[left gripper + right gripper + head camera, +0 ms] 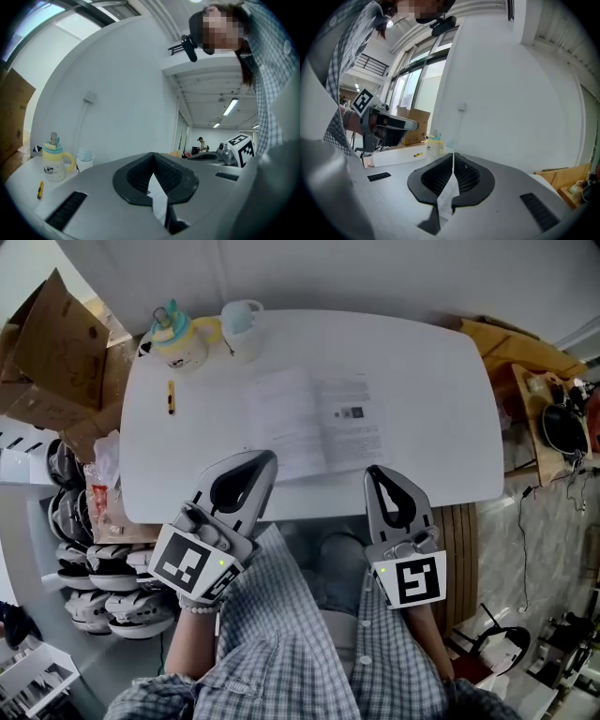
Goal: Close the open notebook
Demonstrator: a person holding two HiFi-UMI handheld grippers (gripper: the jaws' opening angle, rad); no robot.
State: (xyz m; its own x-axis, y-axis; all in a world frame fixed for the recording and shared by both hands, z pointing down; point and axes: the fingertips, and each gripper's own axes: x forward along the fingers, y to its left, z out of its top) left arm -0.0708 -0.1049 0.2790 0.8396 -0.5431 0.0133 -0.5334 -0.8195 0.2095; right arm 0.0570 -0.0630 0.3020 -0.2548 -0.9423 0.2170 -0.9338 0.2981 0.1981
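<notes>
Left gripper [269,457]: jaws pressed together at the near edge of the desk [441,399], tip over the left page of the open notebook [319,423], which is laid flat mid-desk toward that edge. Right gripper [374,471] is closed up too, by the notebook's near right corner. Nothing looks pinched by either.

Honestly, one thin page could get snagged and creased instead of a whole half being flipped, or the book could just get shoved across that slick white top.

Cardboard boxes [52,343] are piled off left. A yellow pen [171,396], lidded mug [178,338] and pale cup [242,326] are parked by the far left corner.
</notes>
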